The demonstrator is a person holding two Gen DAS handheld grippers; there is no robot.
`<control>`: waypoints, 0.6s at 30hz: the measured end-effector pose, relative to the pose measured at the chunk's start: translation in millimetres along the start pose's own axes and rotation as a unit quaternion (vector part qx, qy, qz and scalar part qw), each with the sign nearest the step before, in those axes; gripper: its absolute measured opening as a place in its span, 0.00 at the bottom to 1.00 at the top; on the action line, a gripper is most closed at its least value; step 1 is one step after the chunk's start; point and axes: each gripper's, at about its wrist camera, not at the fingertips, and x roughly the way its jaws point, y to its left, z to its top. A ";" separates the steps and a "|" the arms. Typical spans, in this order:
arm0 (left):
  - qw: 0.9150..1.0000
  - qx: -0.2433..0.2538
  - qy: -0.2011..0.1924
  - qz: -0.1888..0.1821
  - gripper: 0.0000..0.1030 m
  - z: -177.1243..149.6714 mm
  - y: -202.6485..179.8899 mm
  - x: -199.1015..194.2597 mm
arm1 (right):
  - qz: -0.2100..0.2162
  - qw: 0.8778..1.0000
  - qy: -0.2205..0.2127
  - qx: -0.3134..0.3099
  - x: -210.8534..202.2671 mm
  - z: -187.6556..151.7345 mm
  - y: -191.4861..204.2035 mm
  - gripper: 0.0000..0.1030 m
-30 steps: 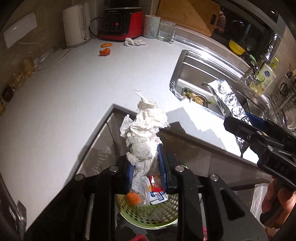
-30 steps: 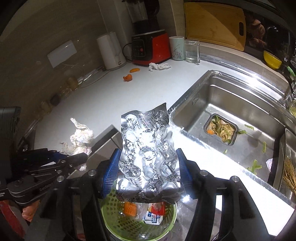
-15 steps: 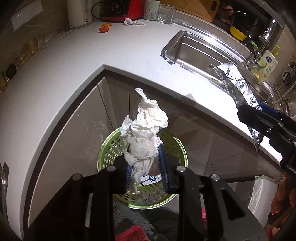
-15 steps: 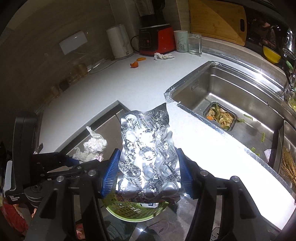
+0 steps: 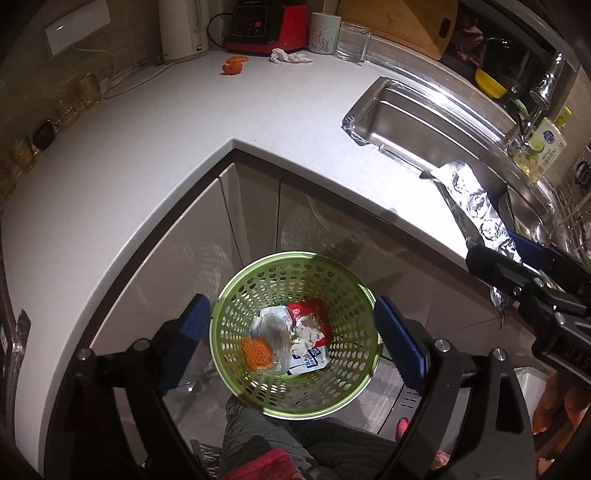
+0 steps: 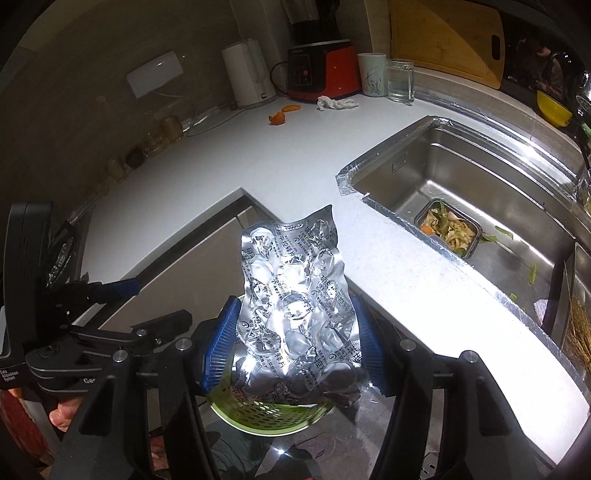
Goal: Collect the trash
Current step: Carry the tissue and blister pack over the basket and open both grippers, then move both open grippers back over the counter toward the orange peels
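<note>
left wrist view looked down past the white counter (image 5: 155, 155) onto a green perforated basket (image 5: 236, 295) on the floor in front of the cabinet doors, and the basket serves as the landmark here. the left gripper (image 5: 291, 339) hung directly above the basket, its blue pads (image 5: 192, 325) spreading wide with nothing between them. inside the basket lay a crumpled white tissue (image 5: 308, 334), a red and white wrapper (image 5: 310, 314), a clear plastic piece (image 5: 275, 332) and an orange mesh scrap (image 5: 256, 352). nothing blocked the basket's mouth from above. a quilted sleeve (image 5: 258, 432) sat just below the basket's near rim.

far beyond the basket, at the back of the counter, stood a white kettle (image 5: 181, 29), a red blender base (image 5: 266, 26), a mug (image 5: 324, 32) and a glass (image 5: 352, 40), with orange peel (image 5: 233, 66) and a white rag (image 5: 290, 56) in front of them. the steel sink (image 6: 461, 192), up and right of the basket, held a tray of food scraps (image 6: 448, 229).

the right gripper (image 6: 295, 343) was clamped on a crinkled silver blister sheet (image 6: 291, 291), printed with small characters, its pockets dented. the sheet stood upright above the basket's far rim, hiding most of the basket in the right wrist view.
</note>
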 end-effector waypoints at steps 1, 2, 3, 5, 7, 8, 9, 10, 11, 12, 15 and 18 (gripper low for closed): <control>1.000 -0.002 -0.003 0.001 0.85 1.3 2.8 -2.4 | 0.001 1.000 0.002 -0.001 1.6 -0.1 0.5 0.60; 1.000 -0.005 -0.007 0.004 0.86 2.8 5.9 -4.6 | 0.002 1.000 0.004 -0.002 3.0 -0.6 0.9 0.60; 1.000 -0.008 -0.010 0.007 0.86 4.3 8.7 -6.5 | 0.003 1.000 0.006 -0.004 4.9 -0.7 1.5 0.60; 1.000 -0.013 -0.015 0.012 0.87 6.7 13.7 -9.2 | 0.007 1.000 0.012 -0.007 9.2 -1.8 4.3 0.60; 1.000 -0.017 -0.018 0.017 0.87 8.4 18.4 -11.4 | 0.010 1.000 0.019 -0.011 14.3 -2.0 6.8 0.61; 0.999 -0.019 -0.019 0.018 0.87 8.8 20.6 -12.5 | 0.012 1.000 0.023 -0.012 17.1 -1.9 8.6 0.62; 0.999 -0.022 -0.020 0.020 0.87 9.3 22.9 -13.2 | 0.015 0.999 0.028 -0.011 20.1 -1.8 9.4 0.67; 0.999 -0.024 -0.021 0.022 0.87 9.7 25.3 -13.8 | 0.017 0.999 0.031 -0.009 21.9 -1.6 9.8 0.74; 0.999 -0.027 -0.021 0.023 0.87 9.9 27.6 -14.2 | 0.016 0.999 0.032 -0.006 23.1 -1.3 9.6 0.77; 0.999 -0.030 -0.021 0.024 0.87 10.0 29.6 -14.8 | 0.013 0.999 0.031 -0.004 23.7 -0.8 9.3 0.80; 0.999 -0.039 -0.021 0.026 0.87 11.7 36.8 -16.5 | 0.014 0.999 0.031 -0.001 24.0 2.0 7.9 0.80; 0.998 -0.042 -0.021 0.028 0.87 13.8 41.7 -18.2 | 0.013 0.999 0.031 0.003 25.0 6.2 6.8 0.82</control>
